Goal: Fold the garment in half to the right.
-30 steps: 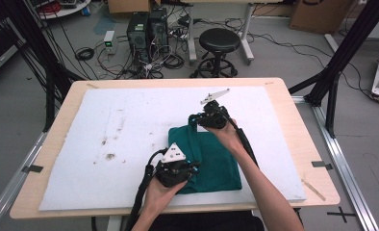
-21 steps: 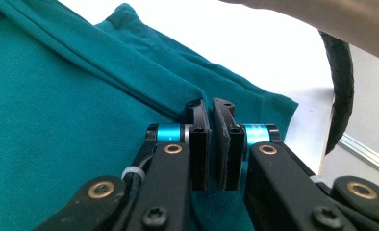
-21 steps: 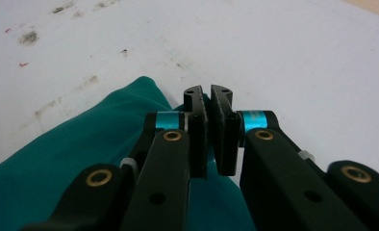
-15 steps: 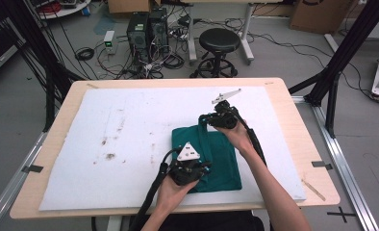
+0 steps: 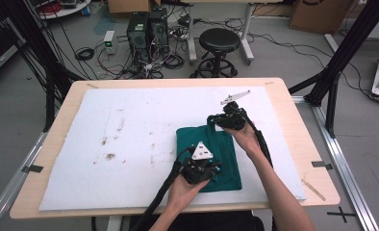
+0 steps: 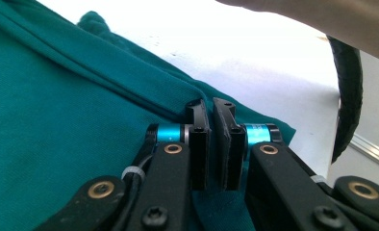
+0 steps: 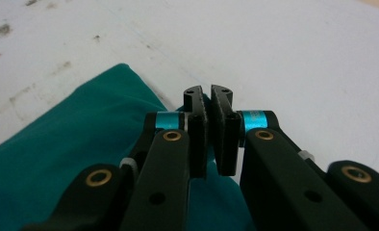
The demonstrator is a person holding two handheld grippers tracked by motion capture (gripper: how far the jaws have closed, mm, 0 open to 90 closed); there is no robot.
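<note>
left gripper [image 6: 210, 108] jaws pinched shut on near edge of teal cloth [image 6: 67, 110]; right gripper [image 7: 208, 96] jaws clamped on its far corner. cloth folded on white mat [image 5: 130, 125] over worktop [image 5: 279, 89]. looks light, limp, drapes; best held at hems, corners. no readable writing.

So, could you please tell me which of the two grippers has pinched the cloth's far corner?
The right gripper, shut on the far corner of the green cloth; the left gripper grips its near edge instead.
</note>
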